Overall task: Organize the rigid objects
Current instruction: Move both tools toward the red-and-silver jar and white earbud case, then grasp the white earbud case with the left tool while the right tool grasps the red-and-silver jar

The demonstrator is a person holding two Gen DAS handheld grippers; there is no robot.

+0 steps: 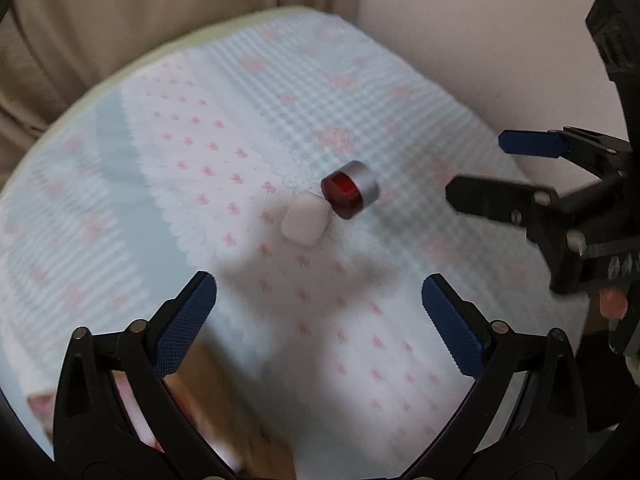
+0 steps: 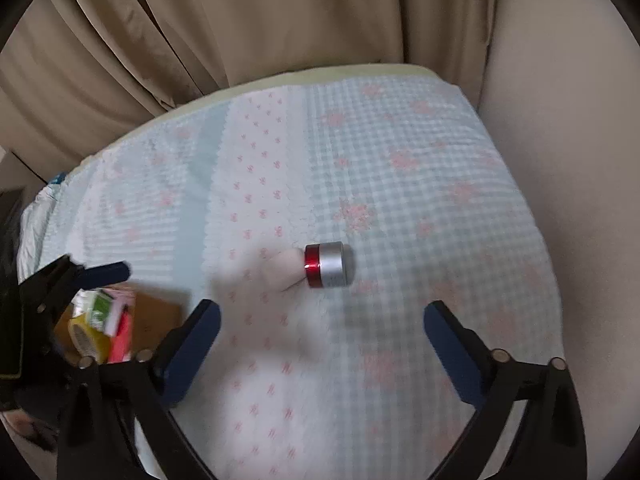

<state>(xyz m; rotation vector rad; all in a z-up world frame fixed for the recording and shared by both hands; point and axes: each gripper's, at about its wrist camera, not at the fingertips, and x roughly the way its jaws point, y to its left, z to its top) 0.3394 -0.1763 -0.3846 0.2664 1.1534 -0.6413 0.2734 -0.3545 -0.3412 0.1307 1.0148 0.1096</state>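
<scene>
Patterned bedspread (image 2: 400,184): red/silver jar (image 2: 329,265) on side, axis horiz, red end toward white block (image 1: 303,219); both grippers' fingers open, empty.

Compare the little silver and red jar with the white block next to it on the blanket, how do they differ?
The jar is round, silver with a red end; the white block is a plain rounded rectangle. The jar lies on its side, while the block lies flat. The jar looks shiny and stands taller; the block looks matte and lower. Both rest side by side on the blanket, held by neither gripper.
</scene>
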